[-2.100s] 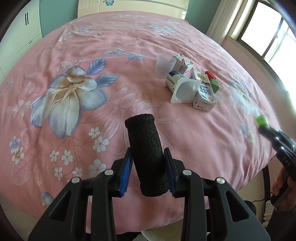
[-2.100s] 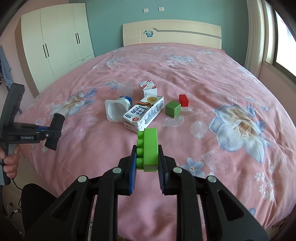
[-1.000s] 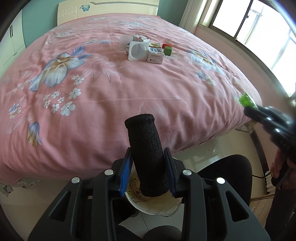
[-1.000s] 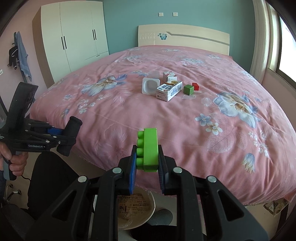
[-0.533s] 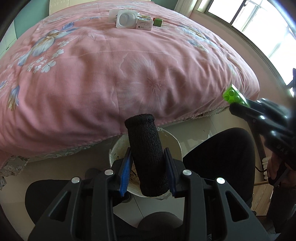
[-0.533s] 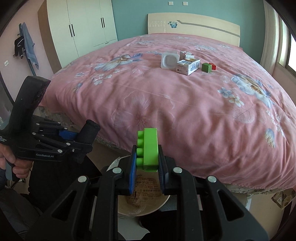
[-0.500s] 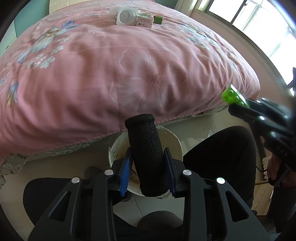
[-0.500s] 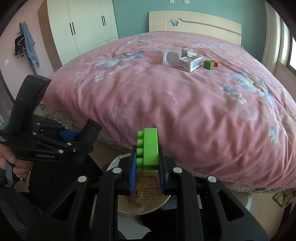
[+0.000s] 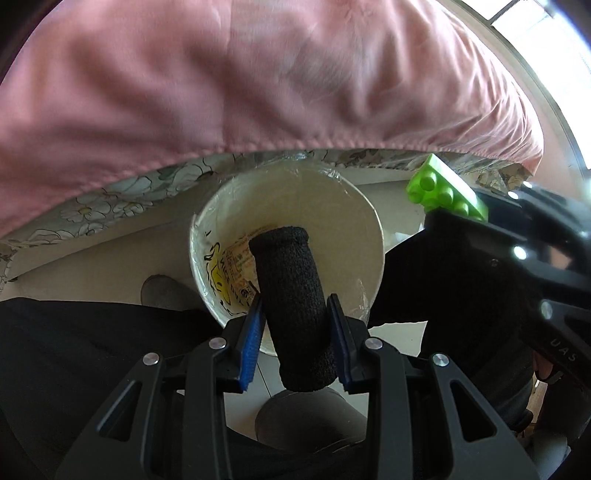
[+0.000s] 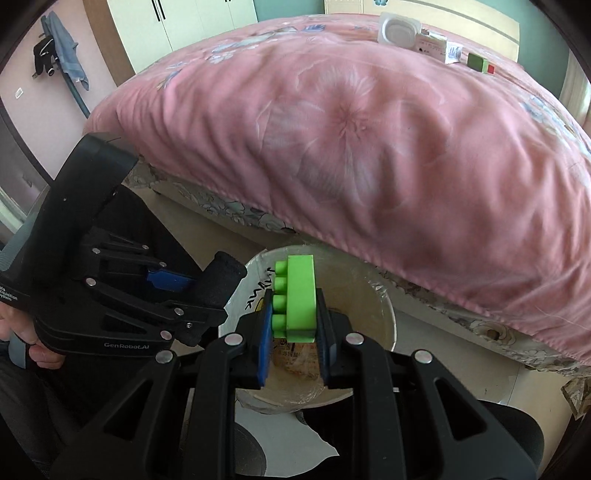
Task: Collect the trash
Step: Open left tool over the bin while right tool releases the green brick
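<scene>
My left hand-held gripper is clamped on a black foam roll, its blue pads pressing both sides, and the roll hangs directly above the open mouth of a white bin that stands on the floor at the foot of the bed. My right hand-held gripper is closed on a green toy brick, studs facing left, and it too sits over the bin, whose clear liner is folded over the rim. Printed paper wrappers lie at the bottom of the bin. From the left camera I see the brick off to the right, poking out of the other gripper just beside the bin's rim. From the right camera the left gripper comes in from the left, the roll's end reaching the bin's near edge. The pink flowered bedspread hangs down just behind the bin. Far back on the bed I can make out a white plastic tub, a small carton, a green cube and a red cube grouped close together, well apart from both grippers. A wardrobe stands against the far wall.
</scene>
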`<state>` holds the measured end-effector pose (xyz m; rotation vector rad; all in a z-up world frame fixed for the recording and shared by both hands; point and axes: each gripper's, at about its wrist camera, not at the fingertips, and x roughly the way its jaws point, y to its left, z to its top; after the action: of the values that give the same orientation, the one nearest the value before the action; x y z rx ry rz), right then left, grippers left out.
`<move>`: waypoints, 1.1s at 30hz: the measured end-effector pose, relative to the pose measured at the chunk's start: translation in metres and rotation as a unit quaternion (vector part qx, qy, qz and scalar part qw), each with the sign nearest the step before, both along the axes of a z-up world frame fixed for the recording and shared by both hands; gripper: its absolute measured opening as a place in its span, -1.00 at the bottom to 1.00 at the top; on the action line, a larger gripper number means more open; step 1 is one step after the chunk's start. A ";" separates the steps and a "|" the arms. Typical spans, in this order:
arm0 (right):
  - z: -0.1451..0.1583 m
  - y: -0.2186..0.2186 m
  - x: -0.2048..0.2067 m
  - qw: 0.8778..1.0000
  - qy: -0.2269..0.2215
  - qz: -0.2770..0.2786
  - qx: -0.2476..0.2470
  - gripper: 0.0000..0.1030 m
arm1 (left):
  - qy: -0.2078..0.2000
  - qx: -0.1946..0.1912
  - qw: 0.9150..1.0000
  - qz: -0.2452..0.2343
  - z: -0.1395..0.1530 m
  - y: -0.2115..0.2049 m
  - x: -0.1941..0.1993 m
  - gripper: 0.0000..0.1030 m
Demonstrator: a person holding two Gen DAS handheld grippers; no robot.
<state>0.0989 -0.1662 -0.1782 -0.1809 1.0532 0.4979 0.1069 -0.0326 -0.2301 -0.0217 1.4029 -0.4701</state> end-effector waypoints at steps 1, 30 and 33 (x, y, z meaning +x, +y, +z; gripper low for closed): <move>-0.006 0.002 0.002 1.000 0.008 0.004 -0.002 -0.59 | 0.004 0.004 1.000 0.001 -0.005 -0.001 0.001 -0.29; -0.083 0.009 0.048 0.996 0.079 0.013 -0.042 -0.58 | 0.081 0.030 0.996 -0.028 -0.087 -0.025 0.039 -0.24; -0.087 0.010 0.049 0.995 0.082 0.014 -0.045 -0.54 | 0.081 0.029 0.996 -0.030 -0.088 -0.027 0.038 0.10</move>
<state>0.1479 -0.1559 -0.2652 -0.2376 1.2371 0.4970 0.1452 -0.0591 -0.3183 0.0313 1.5789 -0.4855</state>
